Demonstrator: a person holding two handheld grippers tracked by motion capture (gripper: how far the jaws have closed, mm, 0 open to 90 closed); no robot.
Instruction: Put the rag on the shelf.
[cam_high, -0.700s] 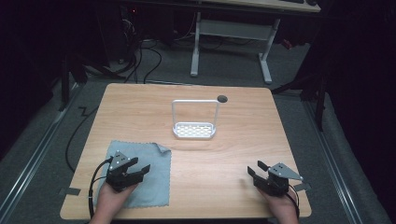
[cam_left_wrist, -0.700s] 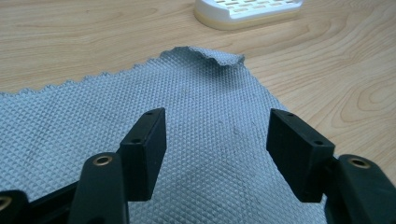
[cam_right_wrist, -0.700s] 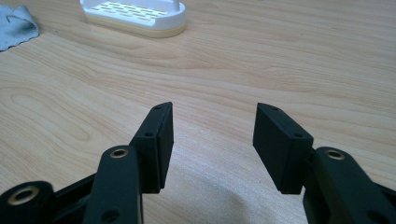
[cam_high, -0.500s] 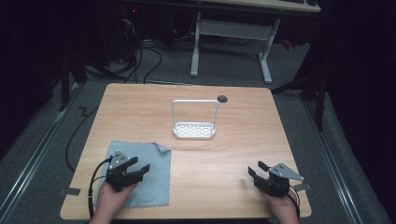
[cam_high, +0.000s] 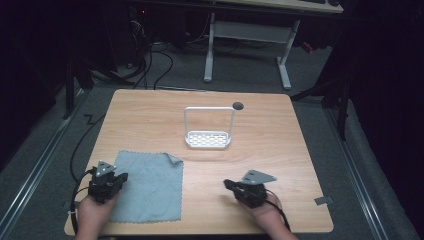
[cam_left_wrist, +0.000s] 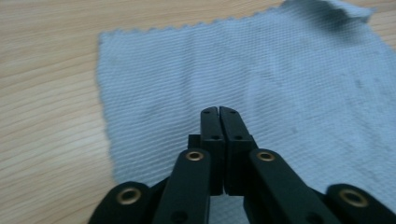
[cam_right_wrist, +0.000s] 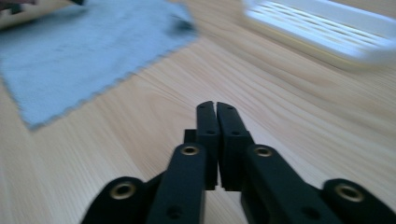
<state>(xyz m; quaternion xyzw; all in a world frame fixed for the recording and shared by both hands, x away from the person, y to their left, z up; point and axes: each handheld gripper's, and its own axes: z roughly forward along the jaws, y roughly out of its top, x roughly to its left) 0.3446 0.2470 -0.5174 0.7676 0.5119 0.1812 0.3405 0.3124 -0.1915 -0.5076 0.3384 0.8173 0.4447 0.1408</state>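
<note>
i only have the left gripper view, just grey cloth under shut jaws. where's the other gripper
Observer: The right gripper is over bare wood, right of the cloth, pointing toward it.
Operator: is it holding anything
Observer: No, its jaws are shut on nothing.
Operator: anything else on the table
Observer: A white rack with a tall handle stands beyond the cloth, mid-table.

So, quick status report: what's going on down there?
Left gripper shut, over cloth. Right gripper shut, empty, on bare table. Nothing in the way.
</note>
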